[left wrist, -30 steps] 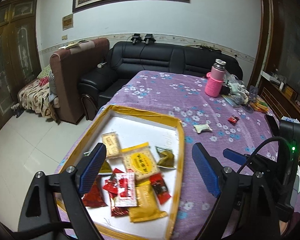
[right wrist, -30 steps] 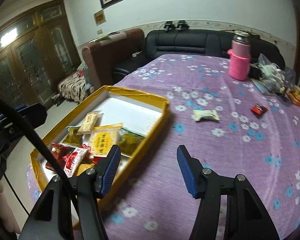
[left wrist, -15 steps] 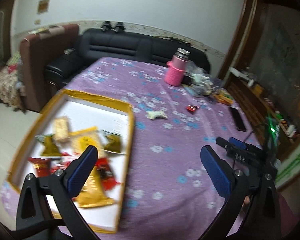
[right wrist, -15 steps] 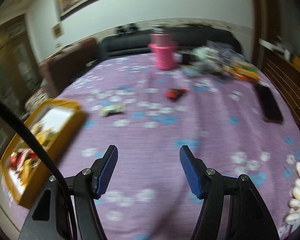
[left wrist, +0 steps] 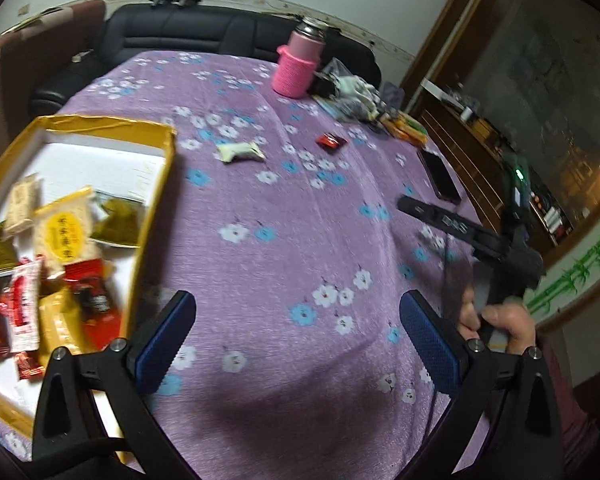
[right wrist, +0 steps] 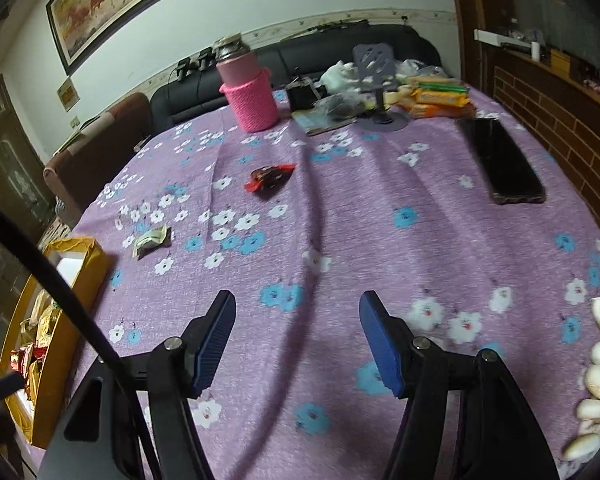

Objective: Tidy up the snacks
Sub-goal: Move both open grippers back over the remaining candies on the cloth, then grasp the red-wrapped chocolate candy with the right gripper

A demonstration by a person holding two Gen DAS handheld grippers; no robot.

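A yellow-rimmed box (left wrist: 156,200) at the table's left holds several wrapped snacks in red, yellow and green. Two snacks lie loose on the purple flowered cloth: a pale wrapped one (left wrist: 240,152) (right wrist: 152,240) just right of the box, and a red one (left wrist: 331,142) (right wrist: 270,176) farther back. My left gripper (left wrist: 296,304) hovers open over bare cloth right of the box, nothing between its fingers. My right gripper (right wrist: 298,300) is open over the cloth nearer the table's right side, also with nothing in it. Both loose snacks lie well ahead of both grippers.
A pink sleeved bottle (right wrist: 250,96) stands at the back. Beside it are bags, a purple stand (right wrist: 374,68) and orange snack packs (right wrist: 436,96). A black phone (right wrist: 504,164) lies at the right. A hand (left wrist: 500,320) grips the right tool's handle. A black cable (right wrist: 60,292) crosses the left.
Both views have swung right, away from the box and over the open cloth. The left jaws have widened a little. The right jaws look slightly wider.
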